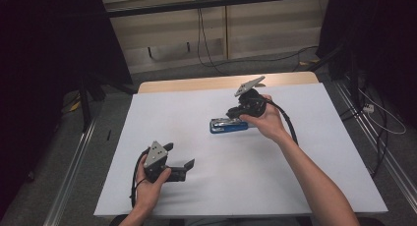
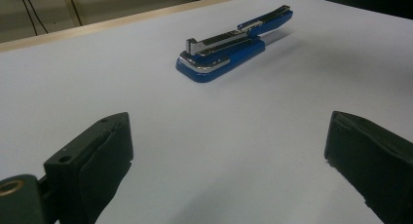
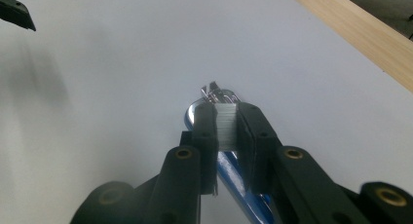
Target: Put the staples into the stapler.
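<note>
The blue stapler (image 1: 228,125) lies open near the table's middle, its long axis running left to right; my right gripper (image 3: 227,131) hangs just above its magazine, pinching a strip of staples (image 3: 226,126) roughly along that axis; my left gripper (image 1: 178,162), spread empty, rests well apart.

The left gripper (image 1: 181,163) rests low with jaws wide apart; the right gripper (image 3: 227,131) tilts down, jaws nearly together.
</note>
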The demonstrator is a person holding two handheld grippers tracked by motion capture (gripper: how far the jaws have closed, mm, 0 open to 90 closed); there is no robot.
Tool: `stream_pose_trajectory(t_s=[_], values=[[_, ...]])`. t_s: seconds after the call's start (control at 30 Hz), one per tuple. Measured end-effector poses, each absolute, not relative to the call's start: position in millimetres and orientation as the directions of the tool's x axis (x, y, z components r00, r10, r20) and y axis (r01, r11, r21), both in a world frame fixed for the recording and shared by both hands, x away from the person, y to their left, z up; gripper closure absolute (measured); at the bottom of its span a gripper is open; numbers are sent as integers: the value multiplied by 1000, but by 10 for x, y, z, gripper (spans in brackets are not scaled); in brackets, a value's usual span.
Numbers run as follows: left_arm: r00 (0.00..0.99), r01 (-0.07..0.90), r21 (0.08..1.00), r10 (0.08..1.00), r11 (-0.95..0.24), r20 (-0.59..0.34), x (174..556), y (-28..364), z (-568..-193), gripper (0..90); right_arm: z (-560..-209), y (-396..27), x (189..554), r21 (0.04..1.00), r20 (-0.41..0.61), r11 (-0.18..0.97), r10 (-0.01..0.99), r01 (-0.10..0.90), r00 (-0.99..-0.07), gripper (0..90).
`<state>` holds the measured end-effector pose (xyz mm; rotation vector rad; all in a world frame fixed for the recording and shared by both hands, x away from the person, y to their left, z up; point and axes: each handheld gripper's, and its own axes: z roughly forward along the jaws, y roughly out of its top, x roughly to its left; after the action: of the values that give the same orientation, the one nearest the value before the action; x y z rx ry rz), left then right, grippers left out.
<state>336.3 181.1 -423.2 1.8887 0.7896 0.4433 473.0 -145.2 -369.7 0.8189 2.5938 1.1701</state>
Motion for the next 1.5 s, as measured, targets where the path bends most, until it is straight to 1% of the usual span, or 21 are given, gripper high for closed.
stream_pose_trajectory(t_s=[0.2,0.57,0.73,1.2,1.33,1.5], values=[[719,327,901,694,-286,-41,3362,1810,-4233,39,-3696,-1314,4749,722,29,582,515,374,-857,794],[722,326,899,691,-291,-39,3368,1813,-4236,39,-3714,-1161,4878,707,9,610,498,357,-867,794],[721,327,900,691,-290,-40,3363,1813,-4234,39,-3723,-1132,4922,695,4,628,484,351,-875,793],[723,327,900,690,-289,-42,3361,1811,-4234,39,-3846,-1117,5065,679,4,630,510,377,-860,793],[723,326,900,690,-289,-40,3363,1814,-4235,39,-3882,-1102,5088,673,0,640,502,371,-865,793],[725,325,898,688,-297,-35,3372,1808,-4241,39,-3903,-1065,5108,667,-35,664,482,339,-876,793]])
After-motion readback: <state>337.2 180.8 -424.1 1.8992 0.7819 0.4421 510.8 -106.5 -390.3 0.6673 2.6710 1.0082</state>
